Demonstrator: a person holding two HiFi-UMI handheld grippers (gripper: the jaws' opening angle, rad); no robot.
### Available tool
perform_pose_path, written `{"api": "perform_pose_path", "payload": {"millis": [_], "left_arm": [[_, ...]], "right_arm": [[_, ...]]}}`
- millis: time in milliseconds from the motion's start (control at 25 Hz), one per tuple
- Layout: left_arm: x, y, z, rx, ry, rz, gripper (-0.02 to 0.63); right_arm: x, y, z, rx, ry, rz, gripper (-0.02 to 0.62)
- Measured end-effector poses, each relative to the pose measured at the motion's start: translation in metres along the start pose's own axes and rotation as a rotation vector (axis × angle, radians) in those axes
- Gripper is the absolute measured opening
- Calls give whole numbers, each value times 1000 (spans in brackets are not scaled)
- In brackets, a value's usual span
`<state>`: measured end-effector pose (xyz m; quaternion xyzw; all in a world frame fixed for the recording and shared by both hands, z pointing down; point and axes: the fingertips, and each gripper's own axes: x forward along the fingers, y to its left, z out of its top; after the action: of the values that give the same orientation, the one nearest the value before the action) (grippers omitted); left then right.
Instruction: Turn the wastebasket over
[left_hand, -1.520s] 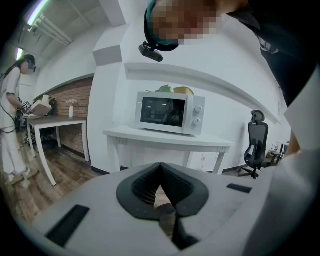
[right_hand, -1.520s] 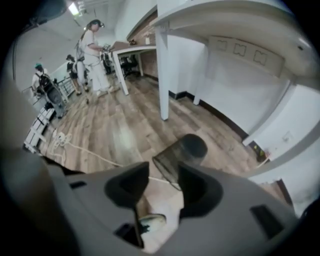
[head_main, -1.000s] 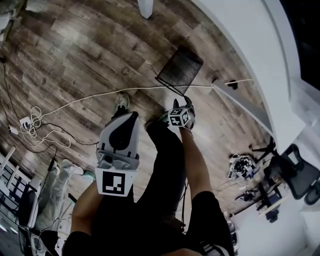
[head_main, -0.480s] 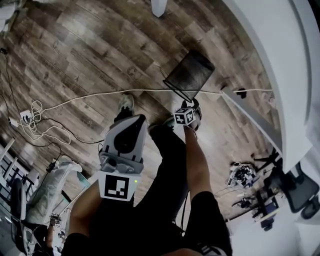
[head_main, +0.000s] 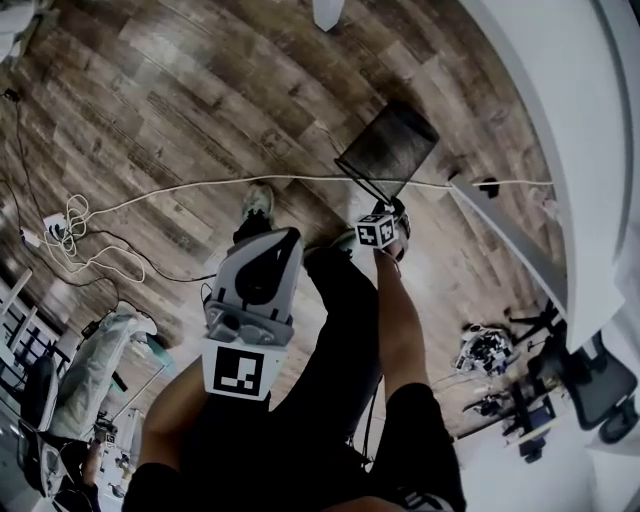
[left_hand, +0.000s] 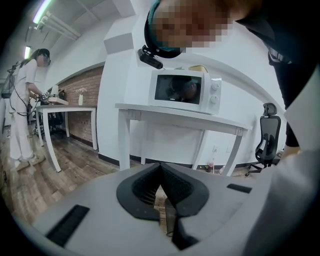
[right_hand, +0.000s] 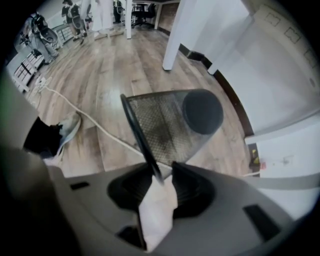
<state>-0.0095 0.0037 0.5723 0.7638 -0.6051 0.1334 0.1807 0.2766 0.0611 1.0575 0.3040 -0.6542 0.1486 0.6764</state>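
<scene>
A black mesh wastebasket (head_main: 388, 150) lies on its side on the wooden floor, its solid base (right_hand: 202, 111) turned away from me. My right gripper (head_main: 388, 212) points steeply down at its near rim. In the right gripper view the thin rim (right_hand: 142, 142) runs into the gap of the right gripper (right_hand: 161, 176), close to the left pad; the jaws have just been closing and a gap still shows beside the rim. My left gripper (head_main: 280, 238) hangs over my leg, well short of the basket. It is the left gripper (left_hand: 161, 169), shut and holding nothing.
A white cable (head_main: 200, 190) crosses the floor by my shoe (head_main: 258, 200), and a tangle of cords (head_main: 62, 232) lies at the left. A white table edge (head_main: 540, 150) curves along the right, with a table leg (head_main: 327, 12) beyond the basket. A microwave (left_hand: 185, 92) and a person (left_hand: 22, 110) show in the left gripper view.
My right gripper has come down and forward to the wastebasket's near rim. The left gripper has hardly shifted. The basket has stayed on its side.
</scene>
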Motion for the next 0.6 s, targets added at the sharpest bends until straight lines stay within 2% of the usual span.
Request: {"api": "perform_pose_path", "payload": {"millis": [240,600], "left_arm": [[-1,0,0,1,12,-10,35],[-3,0,12,-15,10,-13,35]], "right_arm": [[-9,-13,2,18,3,9,122],[-37,-40,25,111,-28,30,92]]}}
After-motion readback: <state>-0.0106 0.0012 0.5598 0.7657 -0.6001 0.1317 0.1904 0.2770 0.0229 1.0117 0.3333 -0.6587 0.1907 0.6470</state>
